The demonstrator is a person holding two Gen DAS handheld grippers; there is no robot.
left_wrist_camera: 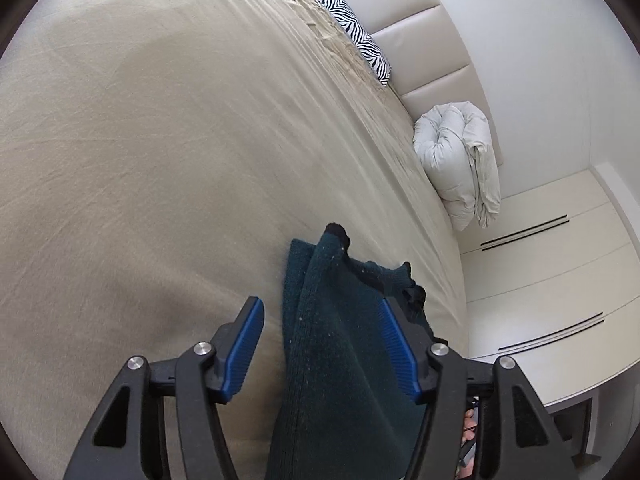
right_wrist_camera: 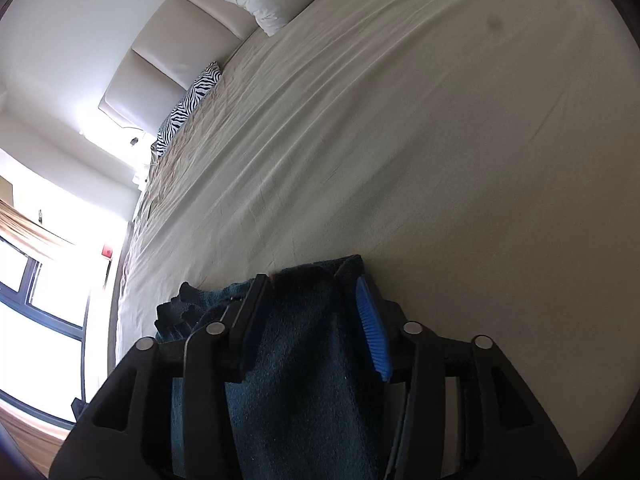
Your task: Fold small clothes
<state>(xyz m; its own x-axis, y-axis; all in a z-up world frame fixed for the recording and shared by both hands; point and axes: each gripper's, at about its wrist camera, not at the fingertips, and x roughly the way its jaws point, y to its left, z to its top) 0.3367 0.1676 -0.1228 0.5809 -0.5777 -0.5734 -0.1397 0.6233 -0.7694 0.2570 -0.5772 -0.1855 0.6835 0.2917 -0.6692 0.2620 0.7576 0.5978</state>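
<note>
A beige-sheeted bed (left_wrist_camera: pixel 160 140) carries a dark teal garment (left_wrist_camera: pixel 332 340), zebra pillow (left_wrist_camera: pixel 356 36) and rolled duvet (left_wrist_camera: pixel 456 160).

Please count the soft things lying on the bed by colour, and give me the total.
Dark teal: 1, the knitted garment between the jaws of both grippers.
Black and white: 1, the zebra-striped pillow.
Pale grey-white: 1, the rolled duvet by the headboard.
Total: 3
</note>
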